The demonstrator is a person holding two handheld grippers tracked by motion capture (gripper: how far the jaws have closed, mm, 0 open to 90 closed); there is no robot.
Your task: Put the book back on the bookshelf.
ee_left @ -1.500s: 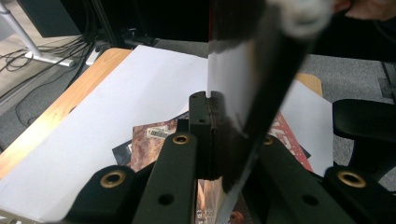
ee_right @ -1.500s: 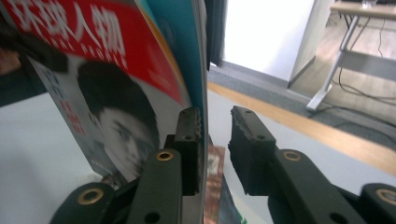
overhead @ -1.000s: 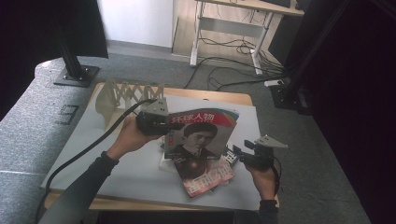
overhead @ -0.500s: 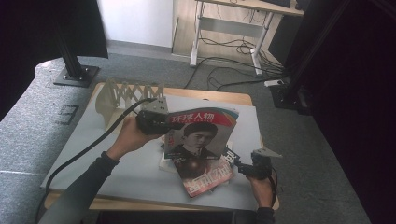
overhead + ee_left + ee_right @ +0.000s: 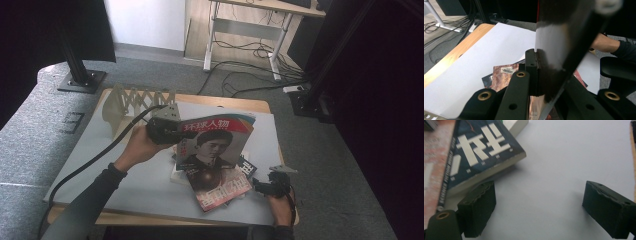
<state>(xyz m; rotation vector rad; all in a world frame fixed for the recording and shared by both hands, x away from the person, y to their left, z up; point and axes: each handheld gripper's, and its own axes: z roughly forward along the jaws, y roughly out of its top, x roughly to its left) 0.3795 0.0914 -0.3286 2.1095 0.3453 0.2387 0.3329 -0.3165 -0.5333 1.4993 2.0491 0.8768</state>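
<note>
Left gripper (image 5: 167, 131) clamped on magazine (image 5: 216, 141), holding it upright. Right gripper (image 5: 537, 207) jaws just opened wide, nothing between, beside dark book (image 5: 484, 152). Next: probably grip book corner.

Left gripper view: raised magazine (image 5: 564, 37) badly blurred, cover unreadable, top cut off by frame edge; it hides the right-hand pad and most of the table behind. Brown-cover mag (image 5: 504, 75) partly masked by jaw arms.

High view: stack under the portrait magazine (image 5: 215, 145) mostly covered (count can't be told).

Right gripper view: dark book (image 5: 481, 152) cropped at top and left, title incomplete.
</note>
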